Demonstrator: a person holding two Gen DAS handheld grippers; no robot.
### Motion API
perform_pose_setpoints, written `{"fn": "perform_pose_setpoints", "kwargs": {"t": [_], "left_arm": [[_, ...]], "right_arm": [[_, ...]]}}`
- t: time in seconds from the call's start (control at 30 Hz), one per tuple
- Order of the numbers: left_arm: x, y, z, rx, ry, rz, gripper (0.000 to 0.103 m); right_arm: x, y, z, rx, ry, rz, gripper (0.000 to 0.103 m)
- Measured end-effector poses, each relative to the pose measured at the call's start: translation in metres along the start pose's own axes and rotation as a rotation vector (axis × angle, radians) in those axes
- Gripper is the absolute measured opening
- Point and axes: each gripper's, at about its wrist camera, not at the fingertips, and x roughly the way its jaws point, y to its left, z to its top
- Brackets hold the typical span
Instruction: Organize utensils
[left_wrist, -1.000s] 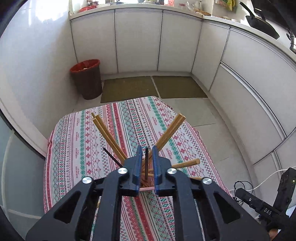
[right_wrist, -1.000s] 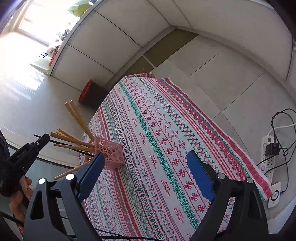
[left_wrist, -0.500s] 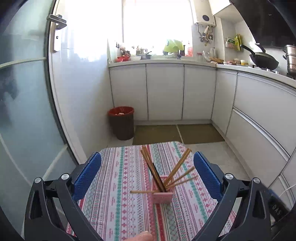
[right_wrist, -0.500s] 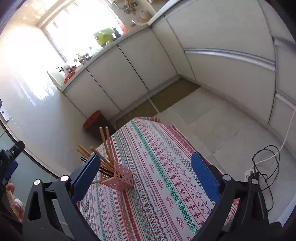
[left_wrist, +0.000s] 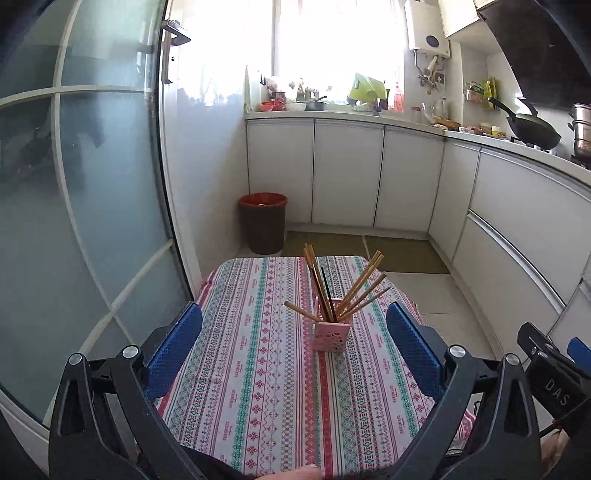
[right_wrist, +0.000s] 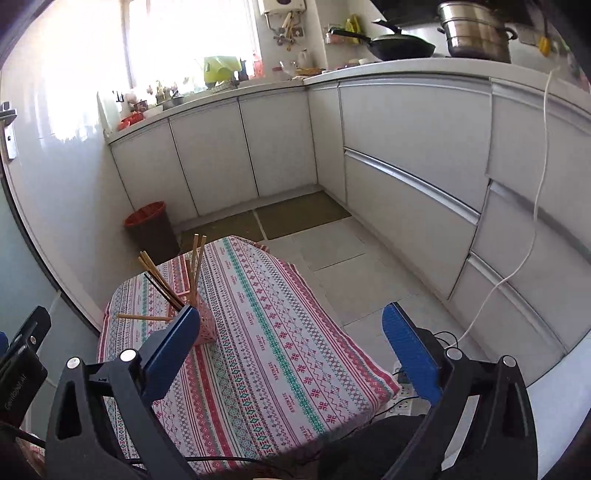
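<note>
Utensils look sorted, both grippers empty.
Nearest, the left gripper (left_wrist: 294, 325) and the right gripper (right_wrist: 288, 328) have fingers spread wide, pinching nothing. Beyond them, mid-table (left_wrist: 236, 369), the pink holder (left_wrist: 331, 335) stands upright with the chopsticks (left_wrist: 360, 288) fanned inside; no loose utensils show around it, so little seems left. The red bin (left_wrist: 263, 221) sits on the floor past the holder.

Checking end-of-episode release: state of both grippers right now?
Left gripper: open, holding nothing.
Right gripper: open, holding nothing.
</note>
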Motion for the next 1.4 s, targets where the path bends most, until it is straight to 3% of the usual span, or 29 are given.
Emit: {"fn": "perform_pose_setpoints", "kwargs": {"t": [0.5, 1.4], "left_arm": [[-0.003, 0.007, -0.009, -0.011, 0.087, -0.045, 0.096], [0.005, 0.006, -0.011, -0.002, 0.101, -0.034, 0.096]], "right_arm": [[-0.018, 0.012, -0.011, -0.055, -0.001, -0.027, 0.096], [-0.005, 0.016, -0.012, -0.057, 0.045, -0.009, 0.096]]}}
